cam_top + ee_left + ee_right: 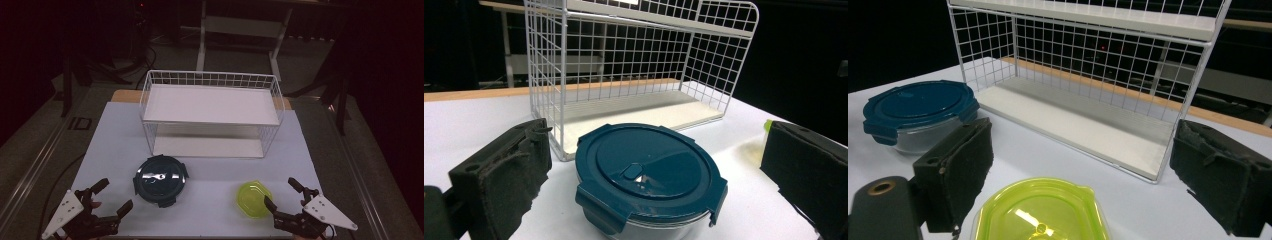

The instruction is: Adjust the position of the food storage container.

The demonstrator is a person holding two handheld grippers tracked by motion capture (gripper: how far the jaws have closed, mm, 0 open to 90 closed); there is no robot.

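A round glass container with a dark teal clip lid (pixel 161 180) (pixel 649 175) (pixel 918 112) sits on the white table, front left of centre. To its right lies a smaller container with a yellow-green lid (pixel 254 198) (pixel 1040 212). My left gripper (pixel 112 196) (pixel 659 170) rests near the front left edge, jaws spread wide, the teal container just ahead of them and untouched. At the front right, my right gripper (pixel 283 195) (pixel 1083 170) stands open too, the yellow-green lid lying low between its jaws, apart from the pads.
A white wire rack with two shelves (pixel 212 115) (pixel 639 75) (pixel 1088 85) stands behind both containers, across the middle of the table (pixel 215 210). Its shelves are bare. The table's wooden far edge (pixel 125 95) lies behind it, with dark floor and stands beyond.
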